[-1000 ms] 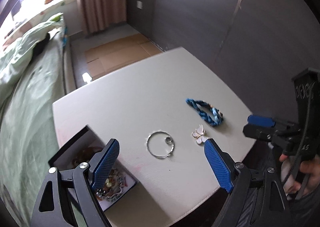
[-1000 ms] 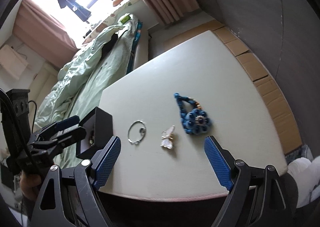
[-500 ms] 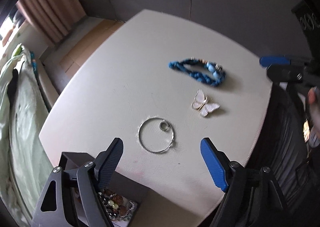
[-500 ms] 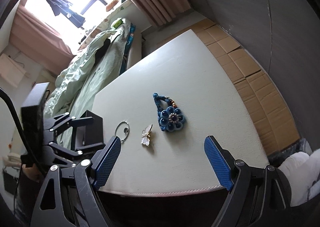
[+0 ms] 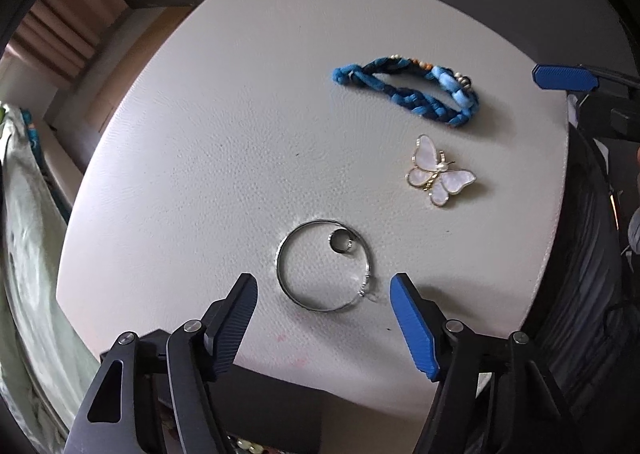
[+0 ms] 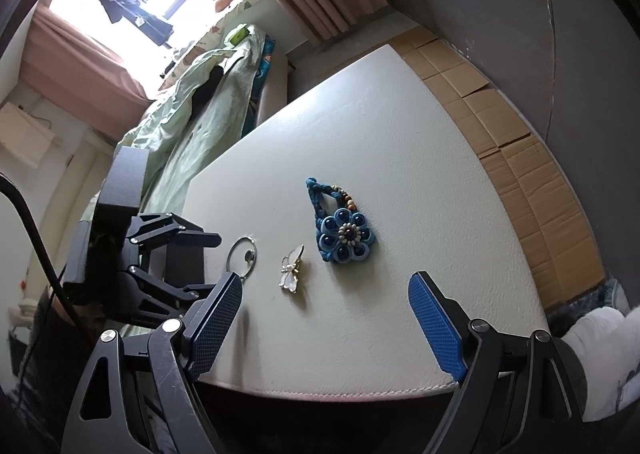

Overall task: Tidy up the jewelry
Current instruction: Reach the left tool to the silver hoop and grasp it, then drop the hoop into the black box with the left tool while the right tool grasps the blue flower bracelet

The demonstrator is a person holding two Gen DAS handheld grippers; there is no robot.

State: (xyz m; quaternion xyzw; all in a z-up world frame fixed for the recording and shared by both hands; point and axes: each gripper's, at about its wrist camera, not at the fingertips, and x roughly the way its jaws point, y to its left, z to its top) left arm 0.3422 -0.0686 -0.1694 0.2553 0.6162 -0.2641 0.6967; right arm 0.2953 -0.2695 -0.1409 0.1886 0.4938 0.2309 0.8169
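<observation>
A thin silver bangle (image 5: 325,265) with a small ring (image 5: 341,241) lying inside it rests on the white table (image 5: 224,142). My left gripper (image 5: 323,282) is open, its jaws on either side of the bangle's near edge, just above it. A white butterfly brooch (image 5: 439,170) and a blue braided bracelet (image 5: 408,91) lie farther right. In the right wrist view the bangle (image 6: 241,257), brooch (image 6: 292,268) and bracelet with a blue flower (image 6: 343,235) lie ahead of my open, empty right gripper (image 6: 326,298), which hovers over the table's near edge.
A black jewelry box (image 5: 276,410) with beads inside sits below the left gripper at the table's edge. A bed with green bedding (image 6: 200,110) lies beyond the table. Cardboard (image 6: 532,174) covers the floor along the dark wall.
My left gripper has moved forward and down over the bangle, which now lies between its jaws. My right gripper has shifted slightly; the jewelry has not moved.
</observation>
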